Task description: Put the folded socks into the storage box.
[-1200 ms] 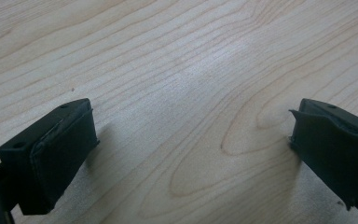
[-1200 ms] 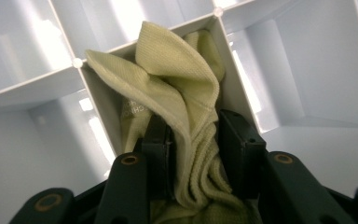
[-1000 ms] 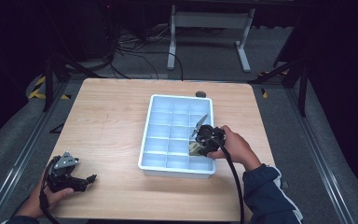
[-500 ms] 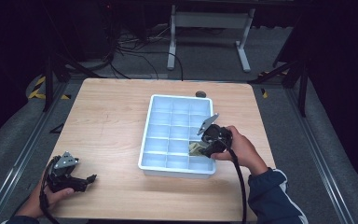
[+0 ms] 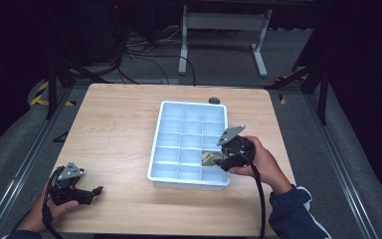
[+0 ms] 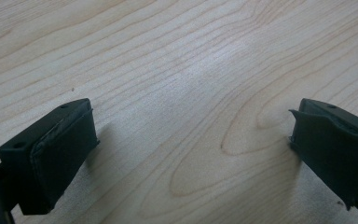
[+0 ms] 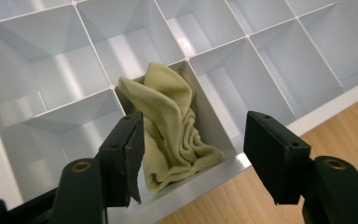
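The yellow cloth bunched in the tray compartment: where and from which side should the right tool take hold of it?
Grip the raised fold at the top of the yellow cloth, coming from above. That ridge stands above the walls of the white tray, which block any side approach. The right tool is open, jaws either side of the cloth.

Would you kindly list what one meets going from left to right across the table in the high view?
Left gripper, resting on the table at its near left corner → white compartment tray → yellowish cloth in a tray compartment → right gripper, held at the tray's right edge.
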The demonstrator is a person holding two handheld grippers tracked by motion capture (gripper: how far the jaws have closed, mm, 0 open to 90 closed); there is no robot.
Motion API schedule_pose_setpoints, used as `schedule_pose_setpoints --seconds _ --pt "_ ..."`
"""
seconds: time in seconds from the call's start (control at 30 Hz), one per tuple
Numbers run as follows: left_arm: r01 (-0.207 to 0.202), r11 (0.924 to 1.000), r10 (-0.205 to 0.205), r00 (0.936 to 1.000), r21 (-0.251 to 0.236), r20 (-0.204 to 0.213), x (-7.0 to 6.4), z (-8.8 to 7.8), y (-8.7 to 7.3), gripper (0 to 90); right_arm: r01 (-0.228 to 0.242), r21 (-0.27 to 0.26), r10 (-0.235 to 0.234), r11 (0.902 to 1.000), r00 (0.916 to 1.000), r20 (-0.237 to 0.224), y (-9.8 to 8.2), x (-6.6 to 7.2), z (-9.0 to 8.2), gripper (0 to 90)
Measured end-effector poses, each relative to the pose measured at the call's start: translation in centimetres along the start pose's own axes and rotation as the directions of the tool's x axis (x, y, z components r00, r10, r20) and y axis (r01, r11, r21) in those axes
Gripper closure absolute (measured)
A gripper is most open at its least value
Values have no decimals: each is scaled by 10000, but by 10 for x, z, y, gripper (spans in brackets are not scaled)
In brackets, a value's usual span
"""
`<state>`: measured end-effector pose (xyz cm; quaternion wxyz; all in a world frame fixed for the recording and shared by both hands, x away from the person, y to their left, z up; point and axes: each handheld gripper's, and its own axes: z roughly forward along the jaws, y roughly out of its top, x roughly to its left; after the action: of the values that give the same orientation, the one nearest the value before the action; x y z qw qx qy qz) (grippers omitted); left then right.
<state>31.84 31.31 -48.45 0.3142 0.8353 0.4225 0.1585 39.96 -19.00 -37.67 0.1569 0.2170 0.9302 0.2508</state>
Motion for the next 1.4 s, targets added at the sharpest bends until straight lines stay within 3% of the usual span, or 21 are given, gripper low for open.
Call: schedule_pose_setpoints --seconds 0.3,0.8,1.07,1.4 --pt "20 10000 -20 10000 -5 -10 0 0 0 4 -37 -466 55 9989 9992 399 -12 4 -16 376" --pt "63 10000 -63 10000 -8 20 -1 0 0 4 -493 -1304 637 9902 9920 1086 -55 9 -42 375" --pt "75 9999 -75 10000 -82 -39 -1 0 -1 5 -650 -1612 856 9848 9885 1243 -75 11 -43 375" --pt "74 9999 -74 10000 -80 -42 -1 0 -1 4 -933 -1569 1130 9832 9860 1222 -102 17 -35 372"
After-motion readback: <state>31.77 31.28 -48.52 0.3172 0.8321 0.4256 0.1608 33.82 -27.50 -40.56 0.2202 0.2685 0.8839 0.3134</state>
